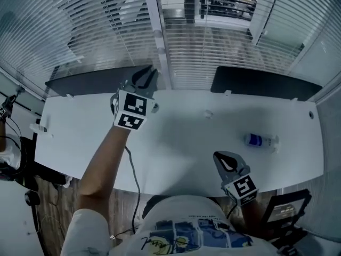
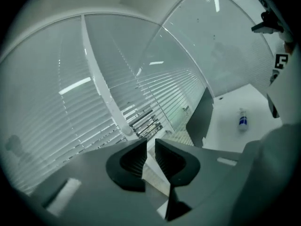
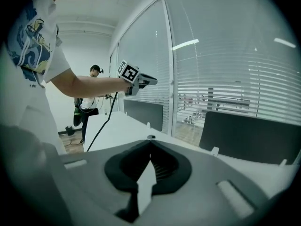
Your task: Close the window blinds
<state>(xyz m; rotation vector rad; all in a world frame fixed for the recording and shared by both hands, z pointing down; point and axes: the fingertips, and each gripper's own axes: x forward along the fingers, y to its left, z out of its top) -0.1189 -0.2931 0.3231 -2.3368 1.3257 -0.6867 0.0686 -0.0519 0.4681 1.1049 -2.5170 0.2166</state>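
Left gripper jaws slightly apart, empty | right gripper jaws together | bottle on desk at 3 o'clock | blinds at 12 o'clock

Can't read label on bottle on tabletop: too small. Lose blinds at top edge. Can't see hand behind right claw: hidden by cube and shirt. Can't tell what far person holds. Lose gear at head view's left edge, can't identify.
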